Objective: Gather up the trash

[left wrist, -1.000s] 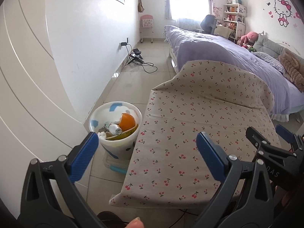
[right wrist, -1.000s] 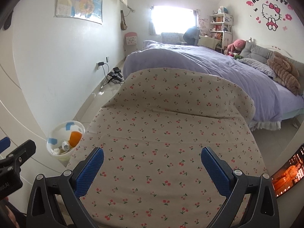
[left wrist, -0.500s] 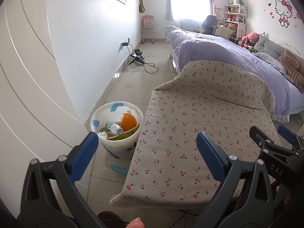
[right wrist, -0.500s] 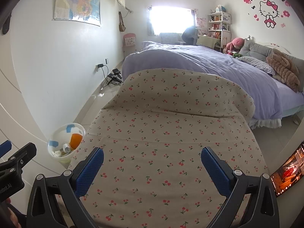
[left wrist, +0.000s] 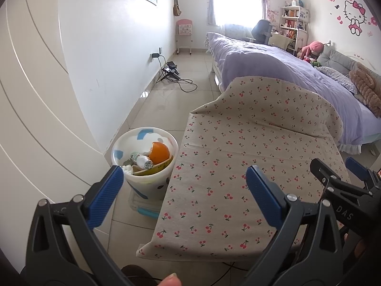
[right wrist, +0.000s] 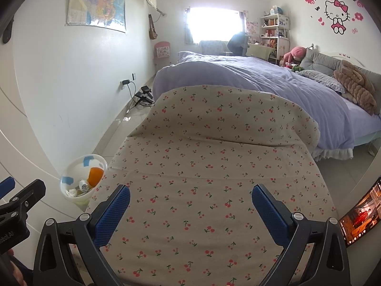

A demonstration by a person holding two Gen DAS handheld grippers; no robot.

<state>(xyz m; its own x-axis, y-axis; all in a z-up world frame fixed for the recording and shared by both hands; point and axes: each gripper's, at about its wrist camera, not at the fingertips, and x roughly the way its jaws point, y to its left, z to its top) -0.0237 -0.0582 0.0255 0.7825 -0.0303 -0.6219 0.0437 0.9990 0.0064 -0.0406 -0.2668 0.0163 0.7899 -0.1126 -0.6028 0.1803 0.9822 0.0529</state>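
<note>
Reading off what I can first: the wall decal spells "Hello Kitty" in black letters above the pink-bowed cat, the white shelf by the window carries a card marked "25", and the black frame of my right tool, seen at the edge of the left wrist view, shows the letters "DAS". A map poster hangs on the left wall, its print too small for me to read. My left tool sits with its blue-padded fingers spread wide and nothing between them, aimed forward over the near left corner of the worktop, which is draped in a beige cherry-print cloth. My right tool is likewise gaping and empty, held level over the middle of that cloth and pointing down the room toward the lavender bed. A fingertip shows at the bottom edge of the left view. The white trash bin stands on the tiled floor just beside the worktop's left edge, near the wall; inside it I see an orange ball-like piece, a small plastic bottle and crumpled white tissue. A lit phone screen leans at the right edge of the right view.
</note>
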